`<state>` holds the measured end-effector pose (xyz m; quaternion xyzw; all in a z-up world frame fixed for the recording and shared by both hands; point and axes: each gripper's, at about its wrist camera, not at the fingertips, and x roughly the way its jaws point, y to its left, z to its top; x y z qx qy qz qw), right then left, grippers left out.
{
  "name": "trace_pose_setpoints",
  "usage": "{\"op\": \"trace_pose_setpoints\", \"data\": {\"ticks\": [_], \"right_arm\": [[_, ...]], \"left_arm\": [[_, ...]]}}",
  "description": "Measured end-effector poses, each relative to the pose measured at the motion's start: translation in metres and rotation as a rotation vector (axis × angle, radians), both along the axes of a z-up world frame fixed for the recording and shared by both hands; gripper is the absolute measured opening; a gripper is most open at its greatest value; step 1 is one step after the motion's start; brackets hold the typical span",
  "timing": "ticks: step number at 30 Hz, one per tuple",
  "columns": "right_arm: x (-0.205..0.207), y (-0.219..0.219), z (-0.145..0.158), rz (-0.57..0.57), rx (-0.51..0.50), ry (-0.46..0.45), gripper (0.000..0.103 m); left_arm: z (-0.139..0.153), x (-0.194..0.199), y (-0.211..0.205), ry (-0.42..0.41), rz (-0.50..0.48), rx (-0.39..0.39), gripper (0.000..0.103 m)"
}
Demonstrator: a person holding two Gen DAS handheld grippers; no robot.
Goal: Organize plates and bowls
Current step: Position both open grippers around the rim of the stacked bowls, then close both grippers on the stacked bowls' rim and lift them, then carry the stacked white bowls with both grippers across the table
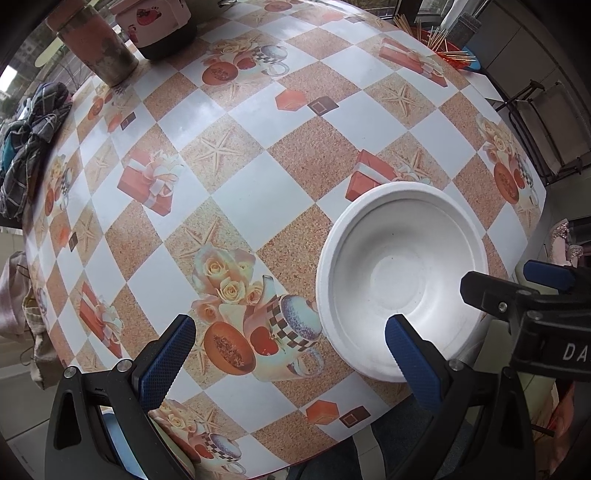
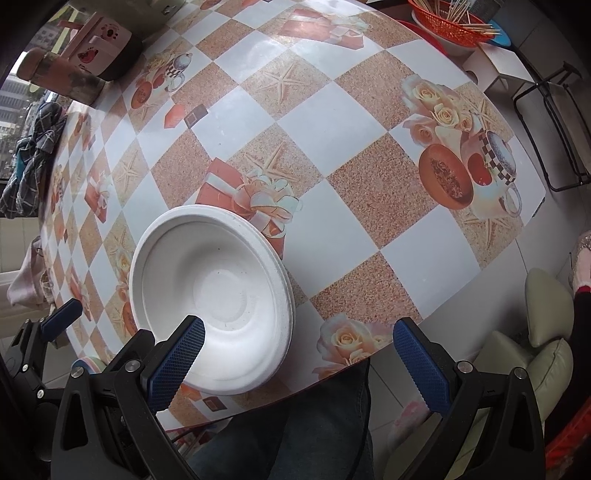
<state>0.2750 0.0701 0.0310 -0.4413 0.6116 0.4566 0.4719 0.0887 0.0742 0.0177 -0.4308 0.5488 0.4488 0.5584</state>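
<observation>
A white bowl (image 1: 402,277) stands upright on the patterned table (image 1: 240,184), near its front edge; it looks like a stack of two nested pieces. It also shows in the right wrist view (image 2: 214,291). My left gripper (image 1: 291,362) is open and empty, above the table edge, with its right finger over the bowl's near rim. My right gripper (image 2: 299,362) is open and empty, with its left finger over the bowl's near rim. The right gripper also shows at the right edge of the left wrist view (image 1: 535,295).
A brown cylinder (image 1: 96,48) and a pink box (image 1: 155,22) stand at the table's far left. A red basket of sticks (image 2: 450,22) sits at the far right. Cloth (image 1: 29,136) hangs at the left edge. A folding chair (image 2: 554,122) and cushions (image 2: 543,332) stand on the right.
</observation>
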Motion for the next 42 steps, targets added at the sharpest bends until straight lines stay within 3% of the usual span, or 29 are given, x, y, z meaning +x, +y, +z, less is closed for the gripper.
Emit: {"op": "trace_pose_setpoints", "data": {"ticks": [24, 37, 42], "right_arm": [[0.015, 0.028, -0.061, 0.161, -0.078, -0.090, 0.103], [0.017, 0.033, -0.077, 0.192, -0.115, -0.076, 0.103], [0.022, 0.029, -0.074, 0.169, -0.069, -0.083, 0.103]], "left_arm": [[-0.072, -0.006, 0.017, 0.021, 0.084, -0.101, 0.103], [-0.096, -0.036, 0.016, -0.094, 0.184, -0.146, 0.103], [-0.100, -0.042, 0.017, -0.094, 0.187, -0.139, 0.103]]}}
